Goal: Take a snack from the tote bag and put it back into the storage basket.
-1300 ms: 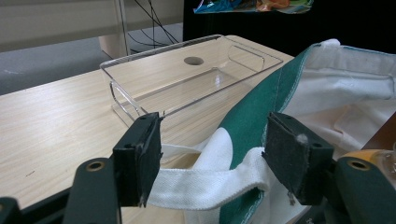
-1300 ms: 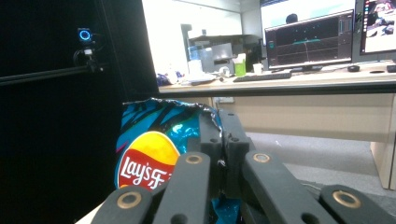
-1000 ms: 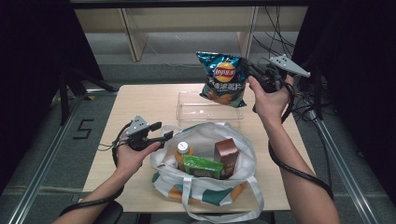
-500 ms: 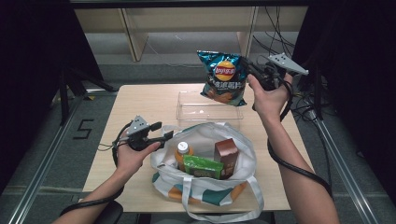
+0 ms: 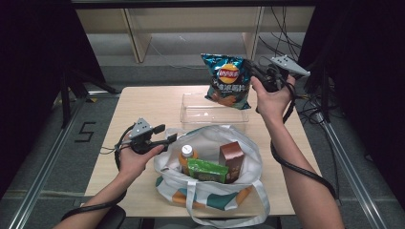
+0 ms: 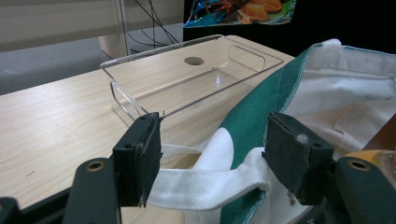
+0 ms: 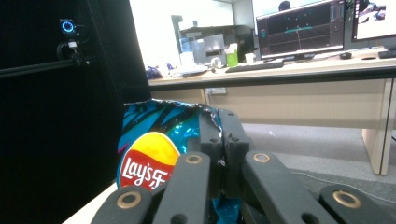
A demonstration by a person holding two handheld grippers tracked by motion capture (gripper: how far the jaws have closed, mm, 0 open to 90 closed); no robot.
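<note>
1. Chip bag (image 5: 228, 80): glossy crinkled foil, teal and dark blue with a red-and-yellow logo; it hangs in the air above the far end of the clear tray (image 5: 212, 112), pinched at its upper edge by the right gripper (image 5: 254, 74), whose jaws are pressed together on the foil.
2. In the right gripper view the black jaws cover the bag's right part; its lower end is cut off by the frame.
3. Clear tray: rigid transparent plastic, rectangular with rounded corners, standing on the pale wood-grain table (image 5: 143, 109).
4. Tote bag (image 5: 210, 191): soft white canvas with green and orange patches, mouth open.
5. Left gripper (image 5: 168, 133): jaws spread, straddling the woven white strap (image 6: 205, 179); whether the pads press it is unclear.
6. Inside the tote: an orange-capped bottle (image 5: 186, 157), green packet (image 5: 207, 170) and brown carton (image 5: 231, 160), lower parts hidden.
</note>
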